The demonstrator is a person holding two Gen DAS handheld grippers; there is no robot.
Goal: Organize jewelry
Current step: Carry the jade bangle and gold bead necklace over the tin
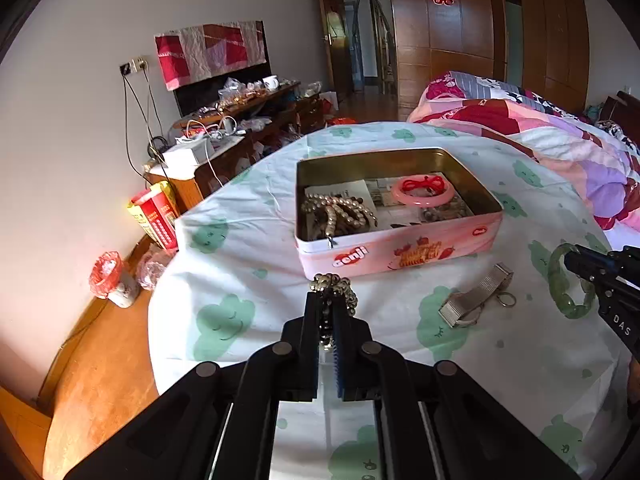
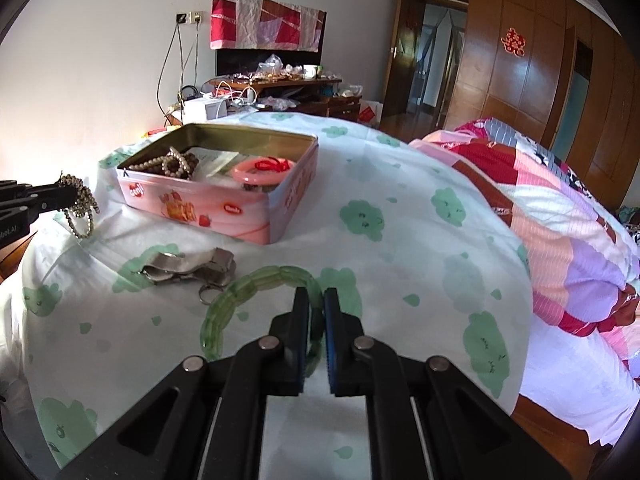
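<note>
An open pink tin box (image 1: 400,250) (image 2: 224,204) sits on the bed and holds brown bead strands (image 1: 340,212), a pink bangle (image 1: 424,192) and a red cord (image 1: 424,182). My left gripper (image 1: 328,300) (image 2: 74,196) is shut on a gold bead bracelet (image 1: 340,286) (image 2: 82,204), held just in front of the box. My right gripper (image 2: 316,300) (image 1: 576,260) is shut on a green jade bangle (image 2: 240,292) (image 1: 560,284) low over the sheet. A silver mesh watch band (image 1: 476,296) (image 2: 188,268) with a key ring (image 1: 507,299) lies between them.
The white sheet with green clouds (image 1: 224,320) (image 2: 400,216) covers the bed. A pink and red quilt (image 1: 560,136) (image 2: 560,224) lies to the right. A cluttered wooden cabinet (image 1: 240,132) stands by the wall; the floor edge is at left.
</note>
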